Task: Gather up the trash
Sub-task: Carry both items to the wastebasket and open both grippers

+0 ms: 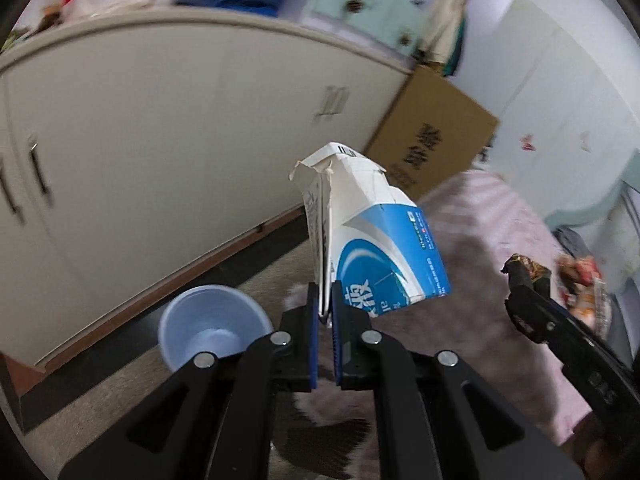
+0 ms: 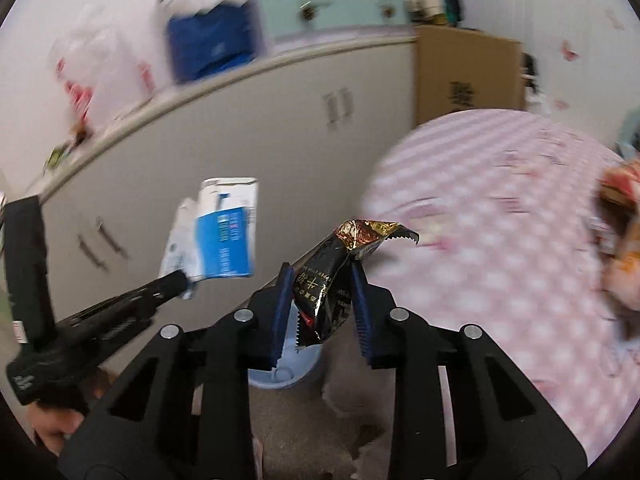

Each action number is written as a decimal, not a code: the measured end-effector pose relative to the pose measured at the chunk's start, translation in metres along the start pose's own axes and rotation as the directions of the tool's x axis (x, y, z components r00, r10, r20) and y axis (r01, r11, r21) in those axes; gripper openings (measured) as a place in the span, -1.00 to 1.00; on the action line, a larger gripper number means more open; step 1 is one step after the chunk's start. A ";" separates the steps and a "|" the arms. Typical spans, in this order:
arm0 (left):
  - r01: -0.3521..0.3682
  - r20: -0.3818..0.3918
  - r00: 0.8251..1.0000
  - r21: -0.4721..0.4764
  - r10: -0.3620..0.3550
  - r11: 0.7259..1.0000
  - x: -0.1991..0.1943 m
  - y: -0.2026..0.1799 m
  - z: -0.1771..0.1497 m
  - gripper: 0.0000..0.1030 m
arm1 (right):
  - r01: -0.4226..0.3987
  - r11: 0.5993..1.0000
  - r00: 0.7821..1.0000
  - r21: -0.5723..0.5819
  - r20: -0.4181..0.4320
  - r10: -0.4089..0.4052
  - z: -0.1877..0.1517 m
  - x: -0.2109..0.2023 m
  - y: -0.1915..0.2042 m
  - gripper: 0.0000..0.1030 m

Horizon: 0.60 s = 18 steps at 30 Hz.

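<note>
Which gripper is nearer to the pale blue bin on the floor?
Right. The right gripper, shut on a black wrapper, hangs directly above the bin. The left gripper, gripping a blue-white carton, is off to its side.

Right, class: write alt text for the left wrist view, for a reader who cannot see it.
The left tongs pinch a flattened blue-and-white carton, holding it up above a light blue bin on the floor. At right, the right tongs carry a dark snack wrapper beside a pink checked bedspread; white cabinets fill the background.
</note>
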State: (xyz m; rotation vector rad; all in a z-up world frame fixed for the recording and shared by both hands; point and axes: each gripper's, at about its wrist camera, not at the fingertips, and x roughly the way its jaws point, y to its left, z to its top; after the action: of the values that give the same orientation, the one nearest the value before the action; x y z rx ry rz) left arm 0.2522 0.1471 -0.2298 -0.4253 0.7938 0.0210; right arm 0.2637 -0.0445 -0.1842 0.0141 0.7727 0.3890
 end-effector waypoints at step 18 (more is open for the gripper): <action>-0.211 -0.308 0.935 -0.088 0.175 0.973 0.147 0.129 -0.042 -0.89 | -0.087 0.996 0.950 -0.022 -0.303 0.076 -0.062 0.198 0.070 -0.45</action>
State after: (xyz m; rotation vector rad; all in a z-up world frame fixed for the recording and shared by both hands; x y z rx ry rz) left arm 0.3041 0.2292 -0.4046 -0.4690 1.1360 0.1936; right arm 0.3258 0.0815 -0.3519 -0.0481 1.0702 0.4905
